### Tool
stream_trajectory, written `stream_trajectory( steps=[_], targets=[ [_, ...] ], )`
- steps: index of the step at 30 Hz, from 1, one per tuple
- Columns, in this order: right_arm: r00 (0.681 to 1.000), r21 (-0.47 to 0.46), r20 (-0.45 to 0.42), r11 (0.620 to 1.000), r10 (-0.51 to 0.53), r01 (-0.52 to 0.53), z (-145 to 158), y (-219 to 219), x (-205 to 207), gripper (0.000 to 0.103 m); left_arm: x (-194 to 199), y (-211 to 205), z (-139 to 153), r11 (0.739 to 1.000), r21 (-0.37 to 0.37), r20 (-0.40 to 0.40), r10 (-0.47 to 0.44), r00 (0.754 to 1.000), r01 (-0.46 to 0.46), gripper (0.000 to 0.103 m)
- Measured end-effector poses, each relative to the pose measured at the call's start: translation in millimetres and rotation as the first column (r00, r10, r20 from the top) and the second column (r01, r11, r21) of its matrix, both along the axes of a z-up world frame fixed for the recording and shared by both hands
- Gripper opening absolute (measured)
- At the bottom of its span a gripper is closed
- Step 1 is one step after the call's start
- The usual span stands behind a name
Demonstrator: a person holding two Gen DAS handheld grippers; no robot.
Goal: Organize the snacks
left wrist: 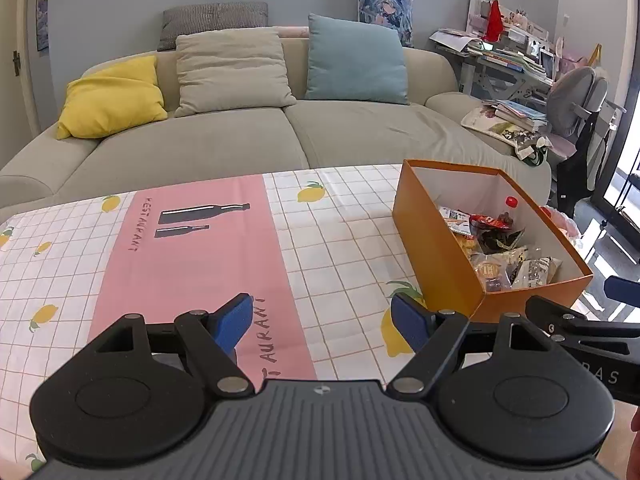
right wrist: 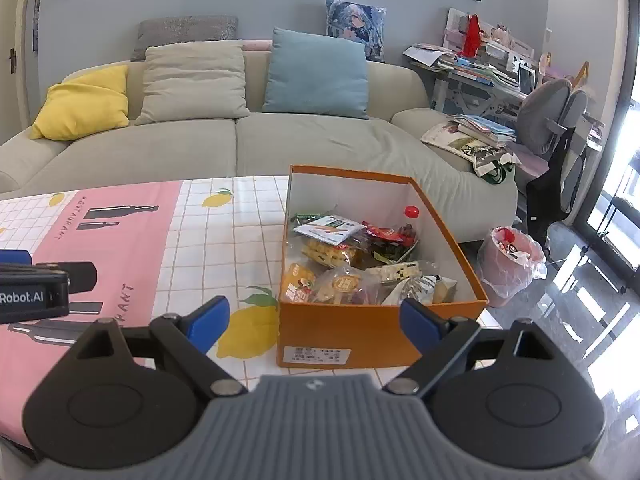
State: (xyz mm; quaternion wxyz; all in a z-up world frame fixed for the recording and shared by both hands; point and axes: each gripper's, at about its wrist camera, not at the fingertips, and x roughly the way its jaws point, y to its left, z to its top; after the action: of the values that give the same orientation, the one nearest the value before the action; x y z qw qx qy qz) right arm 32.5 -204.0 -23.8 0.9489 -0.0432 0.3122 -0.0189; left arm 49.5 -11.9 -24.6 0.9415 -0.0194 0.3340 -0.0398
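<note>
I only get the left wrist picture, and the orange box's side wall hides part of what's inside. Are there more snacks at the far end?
Observer: Yes. The right wrist view shows a white packet printed with orange sticks at the far end of the orange box, and a green wrapper just beyond it.
Operator: Is the other gripper holding anything?
Observer: No. The right gripper is open with nothing between its pads, and it faces the box's near end.
Operator: Any markings on the box?
Observer: A white label is stuck low on that near end.
</note>
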Motion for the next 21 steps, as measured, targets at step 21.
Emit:
stream_trajectory(
  steps=[21],
  targets=[
    [0.999, -0.005, 0.025, 1.000, 0.020, -0.020, 7.3, 0.6, -5.8, 0.091, -3.2, -3.2, 4.0, 0.999, 0.034, 0.021, -0.003, 1.000, 0.003, 0.092]
  ],
)
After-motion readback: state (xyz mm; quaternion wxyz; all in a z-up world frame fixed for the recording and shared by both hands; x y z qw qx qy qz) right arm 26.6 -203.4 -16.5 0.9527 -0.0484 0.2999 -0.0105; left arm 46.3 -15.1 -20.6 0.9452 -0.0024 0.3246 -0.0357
